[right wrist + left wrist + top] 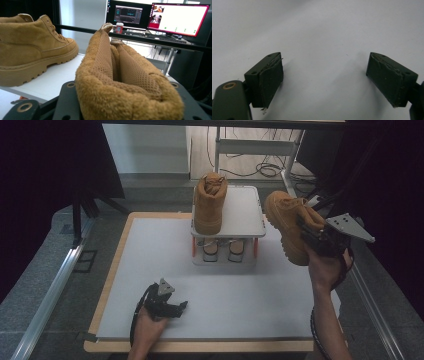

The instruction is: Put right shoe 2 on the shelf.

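A tan suede boot (pixel 209 205) stands upright on the left half of a small white two-tier rack (pixel 242 215) at the middle of the table. A second matching boot (pixel 286 222) hangs in the air just right of the rack, sole turned to the right. My right gripper (pixel 311 236) is shut on its padded collar. In the right gripper view the squeezed collar (pixel 120 75) bulges between the jaws of the right gripper (pixel 125 105), and the other boot (pixel 32 47) stands on the rack top (pixel 57 77) at left. My left gripper (pixel 177 309) rests near the front edge, open and holding nothing (pixel 324 80).
The white mat (pixel 150 265) lies on a wooden board. The rack's lower tier holds small pale items (pixel 222 250). A metal rail (pixel 50 295) runs along the left side. Monitors (pixel 175 15) and a desk frame (pixel 250 145) stand beyond the table.
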The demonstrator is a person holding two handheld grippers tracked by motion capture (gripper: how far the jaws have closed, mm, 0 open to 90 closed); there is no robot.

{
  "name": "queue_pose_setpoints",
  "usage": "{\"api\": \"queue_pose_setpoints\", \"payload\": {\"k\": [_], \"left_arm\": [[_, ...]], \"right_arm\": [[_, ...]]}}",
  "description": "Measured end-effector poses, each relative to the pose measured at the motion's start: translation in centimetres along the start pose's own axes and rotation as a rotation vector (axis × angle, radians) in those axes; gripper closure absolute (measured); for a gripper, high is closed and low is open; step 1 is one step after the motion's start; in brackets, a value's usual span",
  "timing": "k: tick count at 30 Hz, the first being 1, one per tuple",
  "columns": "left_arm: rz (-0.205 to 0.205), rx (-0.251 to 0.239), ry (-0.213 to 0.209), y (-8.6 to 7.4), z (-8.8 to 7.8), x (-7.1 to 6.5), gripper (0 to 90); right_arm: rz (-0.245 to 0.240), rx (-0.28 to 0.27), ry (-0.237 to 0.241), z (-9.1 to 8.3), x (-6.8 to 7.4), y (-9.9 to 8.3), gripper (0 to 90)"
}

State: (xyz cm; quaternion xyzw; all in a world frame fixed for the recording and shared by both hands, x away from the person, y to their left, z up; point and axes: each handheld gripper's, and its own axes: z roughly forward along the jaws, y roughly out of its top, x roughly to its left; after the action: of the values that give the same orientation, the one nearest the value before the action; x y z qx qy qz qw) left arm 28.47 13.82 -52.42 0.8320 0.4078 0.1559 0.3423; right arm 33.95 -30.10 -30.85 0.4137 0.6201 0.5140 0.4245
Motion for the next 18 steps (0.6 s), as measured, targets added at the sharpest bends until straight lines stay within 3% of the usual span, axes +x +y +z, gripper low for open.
{"api": "queue_pose_setpoints", "payload": {"k": [18], "left_arm": [[0.000,-0.003,0.000,0.0,0.0,0.0,14.1]], "right_arm": [[-0.013,-0.003,0.077,3.7,2.7,1.9,54.0]]}}
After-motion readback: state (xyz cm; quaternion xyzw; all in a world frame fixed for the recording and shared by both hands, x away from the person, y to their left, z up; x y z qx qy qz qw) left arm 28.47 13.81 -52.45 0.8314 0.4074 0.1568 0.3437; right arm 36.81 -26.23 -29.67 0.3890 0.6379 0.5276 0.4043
